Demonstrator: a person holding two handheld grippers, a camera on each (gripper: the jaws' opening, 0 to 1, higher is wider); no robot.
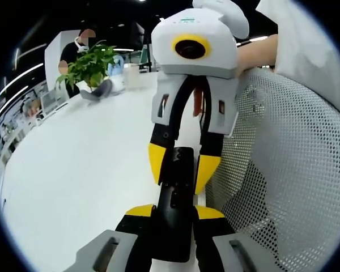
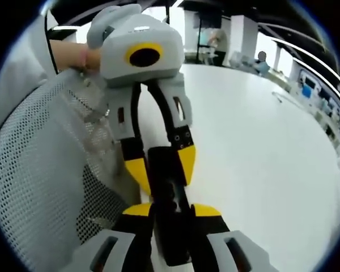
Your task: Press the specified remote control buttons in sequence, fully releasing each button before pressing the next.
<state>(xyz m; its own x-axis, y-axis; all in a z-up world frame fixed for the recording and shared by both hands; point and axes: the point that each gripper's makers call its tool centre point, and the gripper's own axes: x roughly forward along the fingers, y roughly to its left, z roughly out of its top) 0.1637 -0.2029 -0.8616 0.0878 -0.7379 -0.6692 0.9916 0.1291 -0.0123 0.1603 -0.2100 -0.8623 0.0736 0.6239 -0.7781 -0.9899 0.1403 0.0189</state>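
- Nearest the lens in left gripper view: left gripper's (image 1: 174, 214) own yellow-tipped jaws, closed on the near end of a long slim black plastic remote control (image 1: 177, 201).
- Remote's long axis running straight out along the jaws, away from the camera, toward the right gripper (image 1: 183, 165).
- Right gripper, a white housing with black arms and yellow fingertips, coming in head-on from the far side, fingertips flanking the remote's far end; looks clamped there, contact on both sides not fully resolved.
- Right gripper view mirrors this: right gripper (image 2: 172, 214) clamped on the black remote (image 2: 168, 209), left gripper (image 2: 161, 165) opposite, yellow tips straddling the other end.
- Key geometry: remote bridged end to end between the two grippers, both equally near, one per end. No free fingertip above the button face.
- Button face looks up and toward the cameras; ridged keys faintly visible in right gripper view, labels unreadable.
- Remote held over the edge of a white glossy tabletop (image 1: 85, 164), beside a white mesh chair back (image 1: 283, 158).
- Judgement: pressing needs one gripper to let go and come down on the keys while the other holds; no press under way yet.
- Risk: remote tilting or slipping once one end is freed.
- Background: green potted plant (image 1: 90, 65) on the far table.
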